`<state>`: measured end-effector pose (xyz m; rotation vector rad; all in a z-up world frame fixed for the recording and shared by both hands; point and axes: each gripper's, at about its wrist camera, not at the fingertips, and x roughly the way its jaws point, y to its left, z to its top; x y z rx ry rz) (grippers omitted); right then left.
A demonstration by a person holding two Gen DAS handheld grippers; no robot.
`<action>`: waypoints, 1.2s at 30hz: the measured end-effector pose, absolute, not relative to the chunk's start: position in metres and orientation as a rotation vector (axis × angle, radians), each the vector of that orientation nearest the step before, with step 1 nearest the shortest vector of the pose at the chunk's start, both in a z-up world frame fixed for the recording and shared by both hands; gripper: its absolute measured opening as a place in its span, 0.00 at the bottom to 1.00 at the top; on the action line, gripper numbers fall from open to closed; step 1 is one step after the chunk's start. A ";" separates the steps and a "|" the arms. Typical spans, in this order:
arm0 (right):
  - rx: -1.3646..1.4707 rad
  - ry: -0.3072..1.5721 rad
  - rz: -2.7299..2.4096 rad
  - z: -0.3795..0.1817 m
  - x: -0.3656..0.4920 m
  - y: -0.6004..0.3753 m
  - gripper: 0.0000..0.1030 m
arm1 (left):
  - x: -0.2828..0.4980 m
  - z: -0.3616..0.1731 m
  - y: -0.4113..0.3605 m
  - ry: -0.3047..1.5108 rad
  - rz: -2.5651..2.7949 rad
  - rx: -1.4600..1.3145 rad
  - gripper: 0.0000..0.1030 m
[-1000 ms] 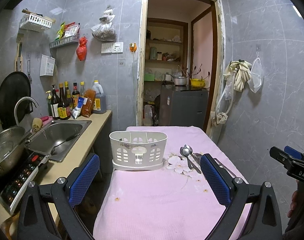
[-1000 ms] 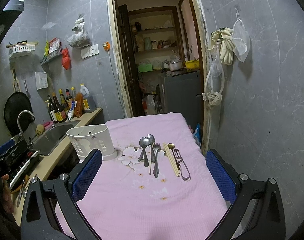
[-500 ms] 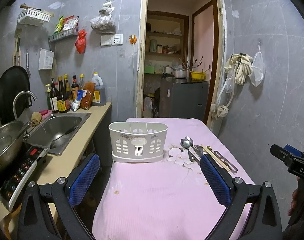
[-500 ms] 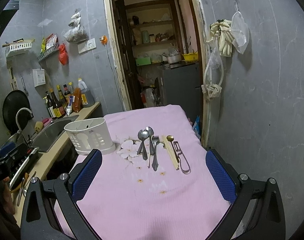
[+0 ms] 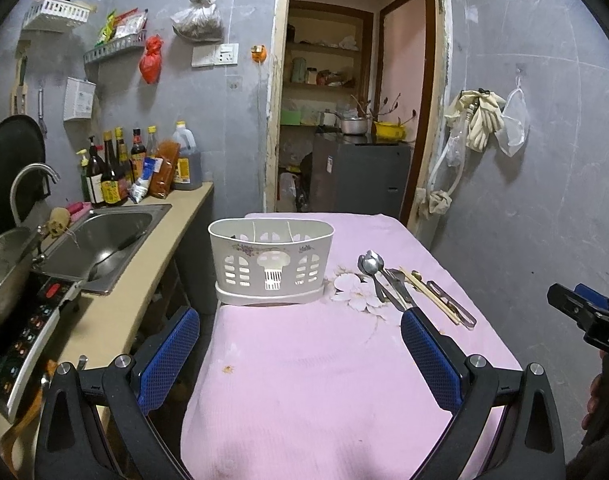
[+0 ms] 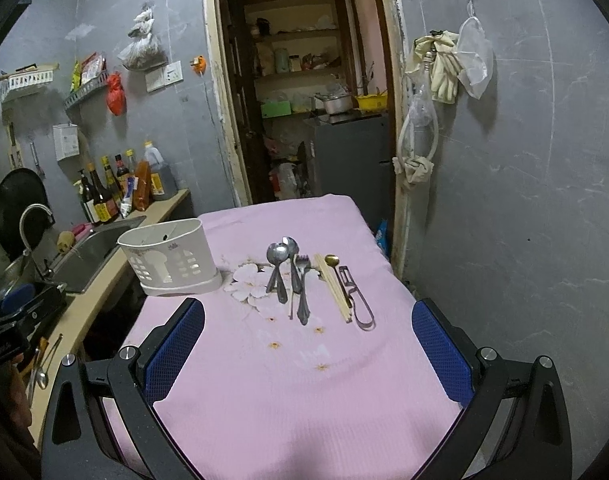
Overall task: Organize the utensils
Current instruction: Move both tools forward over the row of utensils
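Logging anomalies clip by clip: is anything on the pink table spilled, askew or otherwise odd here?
Nothing is spilled or knocked over. The white caddy stands upright, and the spoons, fork, chopsticks and peeler lie roughly side by side. The only blemish is a small brownish stain on the tablecloth.

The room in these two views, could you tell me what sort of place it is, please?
Most likely a small home kitchen: a steel sink with a tap, sauce bottles on the counter, and a white utensil holder beside cutlery on the pink-covered table.
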<state>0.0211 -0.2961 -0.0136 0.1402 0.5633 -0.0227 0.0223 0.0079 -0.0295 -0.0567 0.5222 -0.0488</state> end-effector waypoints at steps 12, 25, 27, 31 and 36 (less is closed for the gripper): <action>0.122 0.575 -0.100 -0.002 0.013 -0.290 0.99 | 0.045 -0.037 0.016 0.552 -0.114 -0.053 0.99; 0.116 0.552 -0.099 0.000 0.045 -0.313 0.99 | 0.078 -0.041 -0.012 0.562 -0.126 -0.009 0.99; 0.123 0.546 -0.086 -0.002 0.059 -0.319 0.99 | 0.086 -0.040 -0.019 0.549 -0.115 -0.003 0.99; 0.129 0.543 -0.055 -0.003 0.088 -0.332 0.99 | 0.108 -0.034 -0.035 0.533 -0.082 -0.005 0.99; 0.120 0.549 -0.015 -0.011 0.129 -0.351 0.99 | 0.137 -0.034 -0.055 0.511 -0.045 -0.013 0.99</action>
